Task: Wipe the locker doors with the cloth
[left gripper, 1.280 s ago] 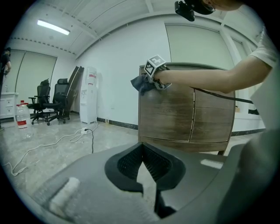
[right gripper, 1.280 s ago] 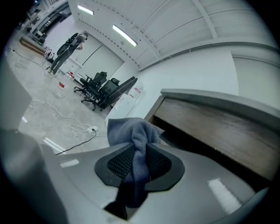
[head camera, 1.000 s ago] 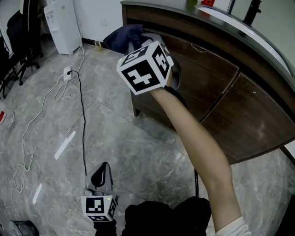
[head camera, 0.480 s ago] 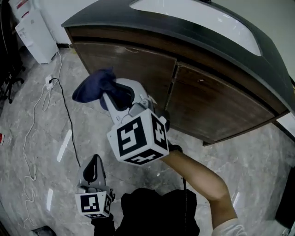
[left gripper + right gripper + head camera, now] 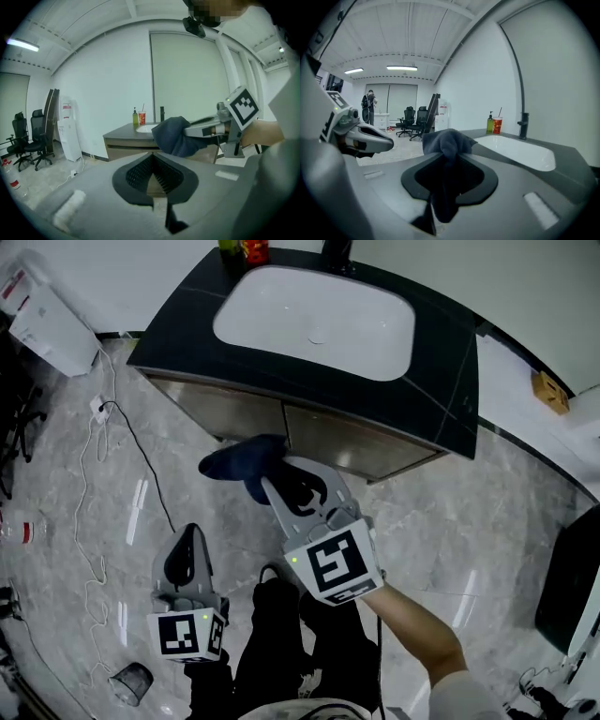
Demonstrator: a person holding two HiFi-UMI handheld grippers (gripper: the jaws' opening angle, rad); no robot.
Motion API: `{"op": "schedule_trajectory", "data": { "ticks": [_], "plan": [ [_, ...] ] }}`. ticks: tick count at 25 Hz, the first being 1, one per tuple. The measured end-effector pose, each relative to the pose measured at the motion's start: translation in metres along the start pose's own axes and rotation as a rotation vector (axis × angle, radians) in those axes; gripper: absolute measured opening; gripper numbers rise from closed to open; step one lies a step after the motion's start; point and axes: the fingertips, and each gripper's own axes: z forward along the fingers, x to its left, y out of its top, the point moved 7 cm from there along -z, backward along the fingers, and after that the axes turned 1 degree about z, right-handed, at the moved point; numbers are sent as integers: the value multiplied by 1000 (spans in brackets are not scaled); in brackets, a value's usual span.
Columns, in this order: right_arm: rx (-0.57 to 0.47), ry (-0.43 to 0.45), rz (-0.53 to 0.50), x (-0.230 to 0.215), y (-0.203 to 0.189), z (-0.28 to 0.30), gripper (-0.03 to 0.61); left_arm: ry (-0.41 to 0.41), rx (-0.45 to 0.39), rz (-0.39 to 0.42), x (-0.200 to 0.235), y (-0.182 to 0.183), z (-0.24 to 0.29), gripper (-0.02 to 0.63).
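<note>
A dark blue cloth hangs bunched from my right gripper, which is shut on it; the same cloth fills the jaws in the right gripper view. It is held in the air in front of the brown cabinet doors under the sink counter, apart from them. My left gripper is lower left, over the floor, its jaws shut with nothing between them. From the left gripper view the cloth and right gripper show ahead to the right.
A white basin sits in the dark counter, with bottles and a tap at its back. A water dispenser and a black cable lie left. Office chairs stand farther left. A small bin is near my feet.
The right gripper with the cloth has drawn back from the cabinet doors and come nearer me. Both grippers have risen, and the head view now looks down on the counter top.
</note>
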Motion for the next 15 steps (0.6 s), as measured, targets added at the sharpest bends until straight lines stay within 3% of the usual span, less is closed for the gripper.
{"op": "schedule_trajectory", "data": {
  "ticks": [9,15],
  "plan": [
    [-151,-170,202,-21,127,-188,81,-83,-63,10,-70,181,-62,3],
    [-110,-352,228,-4,174,-281,81,-183,-143,37,-82,253,-114,3]
  ]
}}
